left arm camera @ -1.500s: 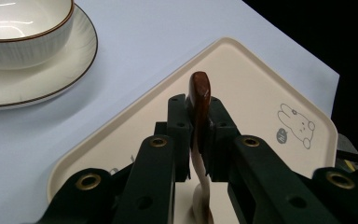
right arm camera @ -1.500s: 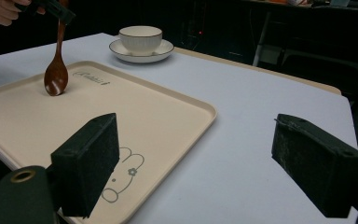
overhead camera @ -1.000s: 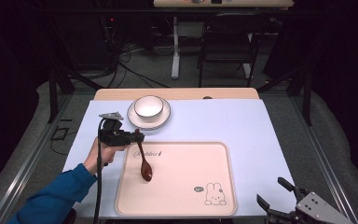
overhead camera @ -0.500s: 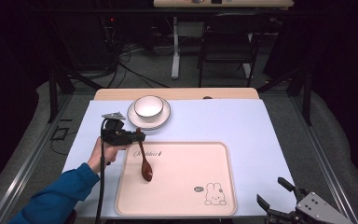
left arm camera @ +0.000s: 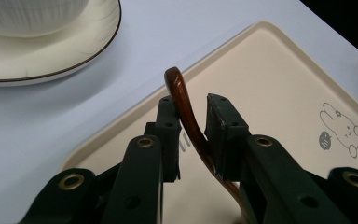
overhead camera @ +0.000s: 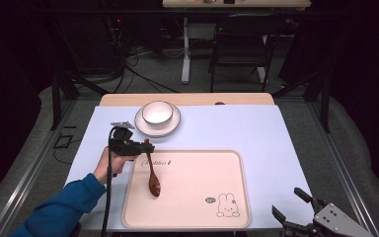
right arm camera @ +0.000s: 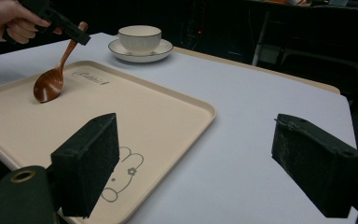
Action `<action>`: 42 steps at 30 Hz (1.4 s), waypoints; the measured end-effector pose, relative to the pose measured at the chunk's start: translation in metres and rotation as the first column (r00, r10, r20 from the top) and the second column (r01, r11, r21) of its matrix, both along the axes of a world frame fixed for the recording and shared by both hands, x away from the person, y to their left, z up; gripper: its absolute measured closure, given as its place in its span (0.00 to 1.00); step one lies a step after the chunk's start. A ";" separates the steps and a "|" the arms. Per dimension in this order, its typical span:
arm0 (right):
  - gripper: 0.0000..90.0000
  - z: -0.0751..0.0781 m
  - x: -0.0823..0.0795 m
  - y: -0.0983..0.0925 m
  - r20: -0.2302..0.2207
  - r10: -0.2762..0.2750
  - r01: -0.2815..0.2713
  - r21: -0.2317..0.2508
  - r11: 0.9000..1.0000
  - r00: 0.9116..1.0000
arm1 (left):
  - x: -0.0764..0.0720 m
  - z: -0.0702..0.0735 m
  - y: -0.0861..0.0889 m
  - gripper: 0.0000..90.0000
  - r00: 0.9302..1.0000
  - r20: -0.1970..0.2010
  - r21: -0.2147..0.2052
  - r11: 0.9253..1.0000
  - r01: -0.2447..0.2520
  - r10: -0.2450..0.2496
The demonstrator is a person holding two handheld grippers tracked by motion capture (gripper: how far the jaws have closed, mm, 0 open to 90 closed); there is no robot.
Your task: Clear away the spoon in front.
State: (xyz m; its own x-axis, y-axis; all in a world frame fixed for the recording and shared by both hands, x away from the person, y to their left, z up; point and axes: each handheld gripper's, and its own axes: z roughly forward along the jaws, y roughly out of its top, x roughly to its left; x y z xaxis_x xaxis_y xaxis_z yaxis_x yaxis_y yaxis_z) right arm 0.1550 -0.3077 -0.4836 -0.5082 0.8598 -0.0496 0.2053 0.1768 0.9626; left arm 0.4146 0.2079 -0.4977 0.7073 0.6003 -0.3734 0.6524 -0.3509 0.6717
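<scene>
Little has shifted since the earlier frame: the left gripper (left arm camera: 190, 123) has just been easing its jaws apart around the wooden spoon (overhead camera: 152, 175), whose handle stands between them with a gap at one pad. Its bowl already rests on the beige tray (overhead camera: 237, 212), so letting go and withdrawing seems all that remains. Glossy brown, it has a curved handle. Beyond the tray's near corner, the right gripper (overhead camera: 296, 210) gapes, holding nothing.

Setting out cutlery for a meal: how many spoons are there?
1: the wooden spoon, bowl end resting on the tray, handle between the left tool's jaws.
</scene>
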 end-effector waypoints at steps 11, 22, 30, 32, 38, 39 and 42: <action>0.16 0.000 0.000 0.000 0.001 -0.001 0.001 0.000 1.000 1.000 | -0.002 -0.008 0.003 0.83 1.000 -0.022 0.006 1.000 -0.011 0.011; 0.16 0.000 0.000 0.000 0.000 -0.002 0.002 0.001 1.000 1.000 | -0.003 -0.019 0.001 0.82 0.999 -0.039 0.037 0.999 -0.023 0.025; 0.16 0.000 0.000 0.000 -0.001 -0.003 0.003 0.000 1.000 1.000 | -0.004 -0.026 -0.001 0.80 0.998 -0.044 0.068 0.997 -0.044 0.047; 0.16 0.000 0.000 0.000 0.000 -0.003 0.003 0.001 1.000 1.000 | -0.003 -0.028 -0.001 0.80 0.998 -0.043 0.078 0.996 -0.051 0.054; 0.16 0.000 0.000 0.000 -0.001 -0.002 0.002 0.000 1.000 1.000 | -0.003 -0.033 -0.001 0.79 0.998 -0.047 0.107 0.993 -0.046 0.051; 0.16 0.000 0.000 0.000 0.000 -0.002 0.002 0.001 1.000 1.000 | -0.003 -0.034 -0.002 0.79 0.997 -0.048 0.111 0.993 -0.048 0.053; 0.16 0.000 0.000 0.000 0.002 -0.003 0.003 0.002 1.000 1.000 | -0.003 -0.036 -0.003 0.78 0.997 -0.050 0.123 0.991 -0.049 0.055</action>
State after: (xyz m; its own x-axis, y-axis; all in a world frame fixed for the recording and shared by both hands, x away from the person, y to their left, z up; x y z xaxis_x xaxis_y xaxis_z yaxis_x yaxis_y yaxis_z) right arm 0.1547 -0.3078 -0.4835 -0.5059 0.8612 -0.0487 0.2042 0.1744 0.9633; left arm 0.4117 0.2050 -0.5333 0.6550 0.6791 -0.3315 0.7055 -0.3923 0.5903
